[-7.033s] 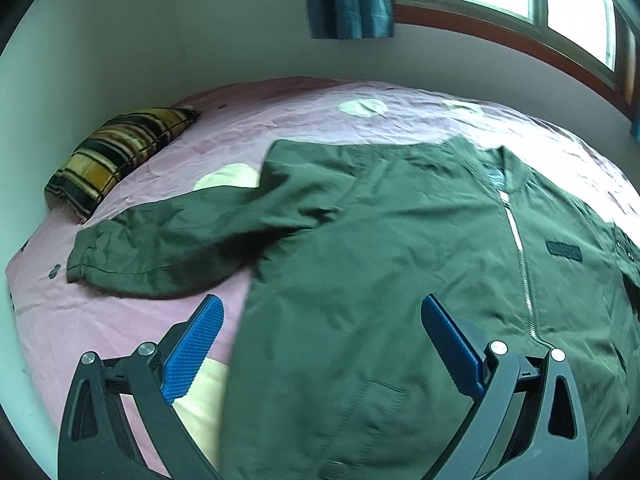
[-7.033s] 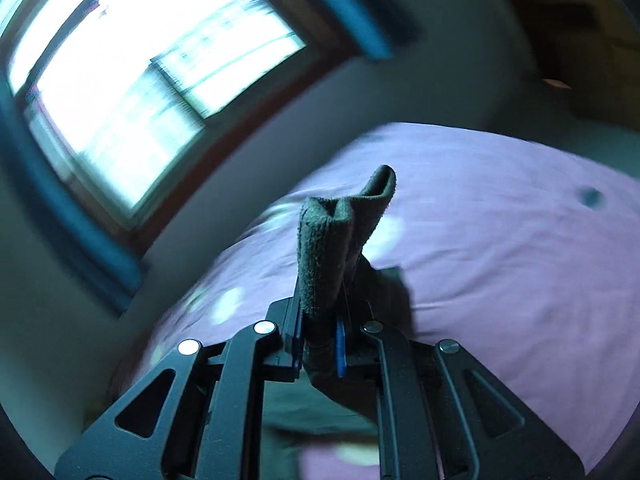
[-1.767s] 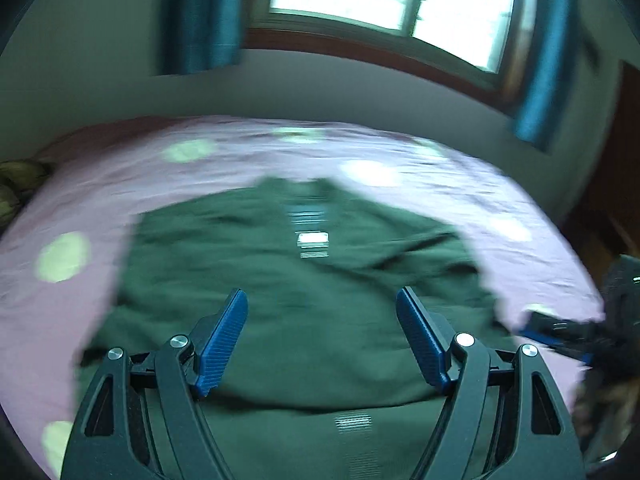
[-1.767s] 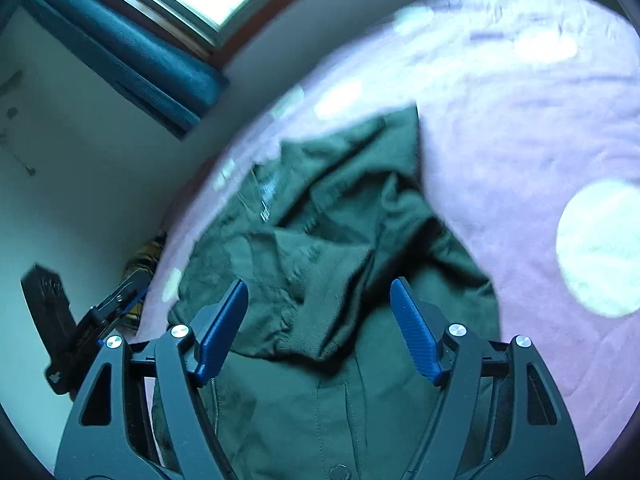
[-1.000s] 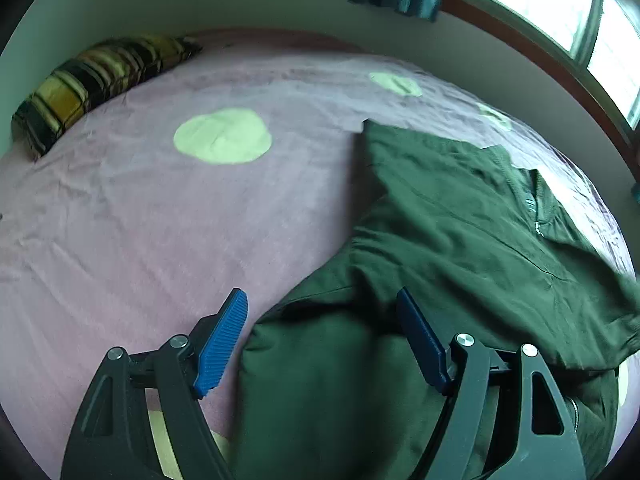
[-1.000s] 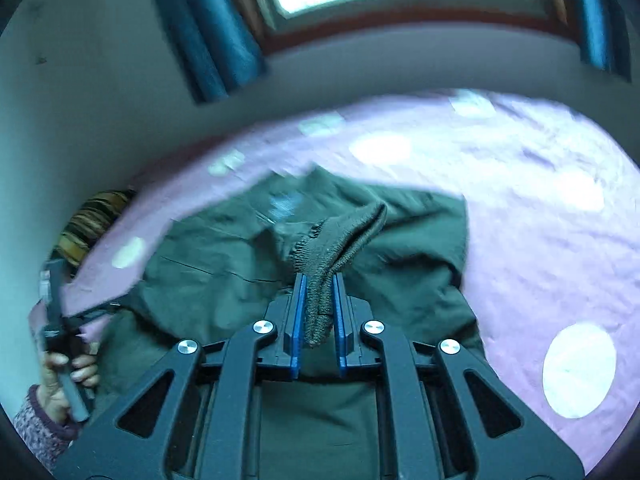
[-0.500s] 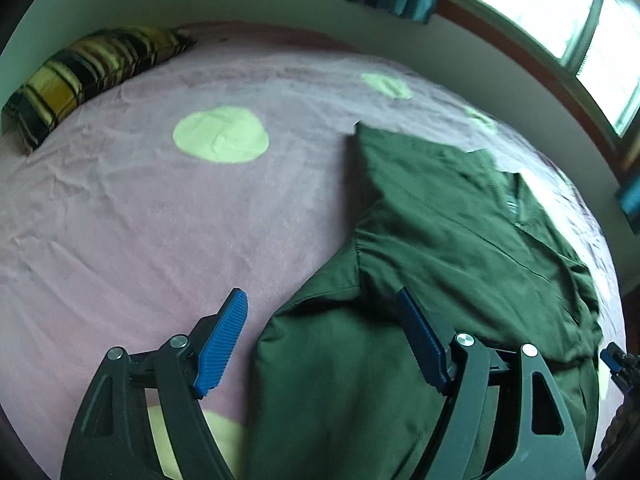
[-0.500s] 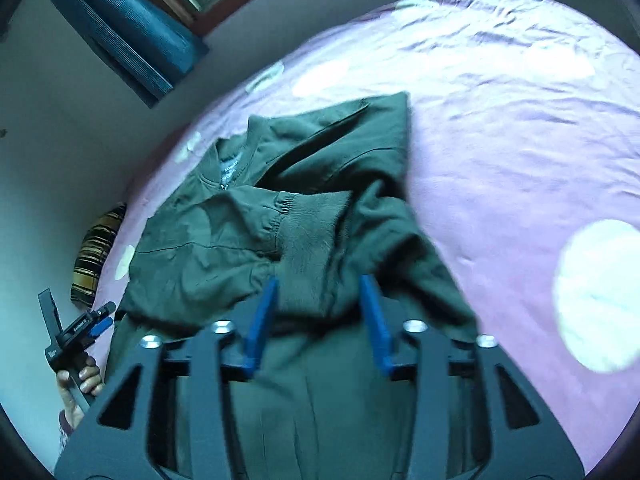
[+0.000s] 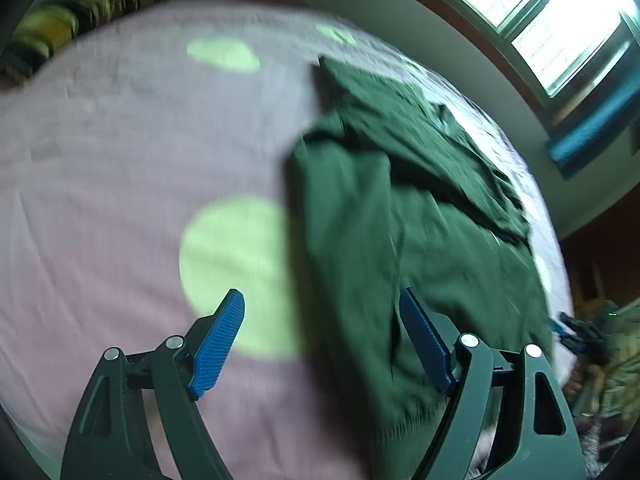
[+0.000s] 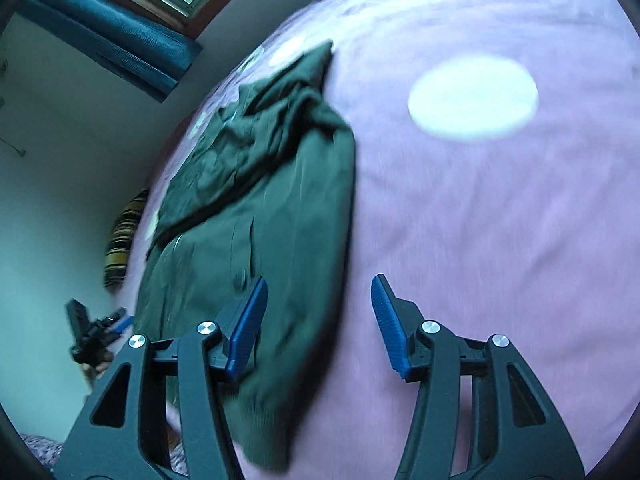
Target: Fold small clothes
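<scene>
One striped pillow (image 9: pixel 60 16) is seen at the far left of the pink bedsheet (image 9: pixel 100 160). Two grippers are counted: the left gripper (image 9: pixel 322 344) is spread, empty; the right gripper (image 10: pixel 318 324) is opening, empty. One dark green jacket (image 9: pixel 400 208) is laid folded between them.

A wide bed (image 9: pixel 100 168) fills the room, its pink sheet (image 10: pixel 480 220) scattered with pale round dots (image 9: pixel 236 272). A striped yellow and dark pillow (image 9: pixel 52 28) lies at the head, against a plain pale wall (image 10: pixel 52 184). Daylight pours through a wood-framed window (image 9: pixel 552 12) hung with teal curtains (image 10: pixel 112 36).
</scene>
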Tool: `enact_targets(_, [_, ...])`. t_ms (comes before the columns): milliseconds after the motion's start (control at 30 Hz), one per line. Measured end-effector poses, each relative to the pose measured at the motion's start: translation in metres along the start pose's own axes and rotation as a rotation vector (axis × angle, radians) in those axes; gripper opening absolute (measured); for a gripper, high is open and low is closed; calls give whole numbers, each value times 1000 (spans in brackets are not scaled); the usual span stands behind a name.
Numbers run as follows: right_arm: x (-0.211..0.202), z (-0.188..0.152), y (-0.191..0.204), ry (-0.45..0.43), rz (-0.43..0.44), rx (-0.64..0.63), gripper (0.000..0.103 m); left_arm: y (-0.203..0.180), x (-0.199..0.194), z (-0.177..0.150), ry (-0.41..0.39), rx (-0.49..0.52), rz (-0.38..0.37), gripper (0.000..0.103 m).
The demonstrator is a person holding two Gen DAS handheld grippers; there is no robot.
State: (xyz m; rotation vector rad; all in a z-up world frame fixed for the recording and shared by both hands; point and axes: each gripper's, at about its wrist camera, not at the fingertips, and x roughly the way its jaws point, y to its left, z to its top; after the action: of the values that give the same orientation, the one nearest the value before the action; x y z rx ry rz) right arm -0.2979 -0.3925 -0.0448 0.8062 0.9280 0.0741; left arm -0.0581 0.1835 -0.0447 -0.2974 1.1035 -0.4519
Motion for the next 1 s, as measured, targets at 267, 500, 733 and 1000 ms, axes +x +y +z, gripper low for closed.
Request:
enact_targets(267, [-1,-31,6,68,102,-24,60,-7,-4,-46,102,-5,-181,79])
enact_targets(500, [12,-47,21,153,195,-79,62,-25,5,-59,135,23,-270,79])
enact_targets(733, [16,-56,26,223,303,-85,64,-34,9,-65,149,38,-329,79])
enact_targets(1000, [21,-59,34,243,261,-133,50,-27,9,-64,145,16,-304,63])
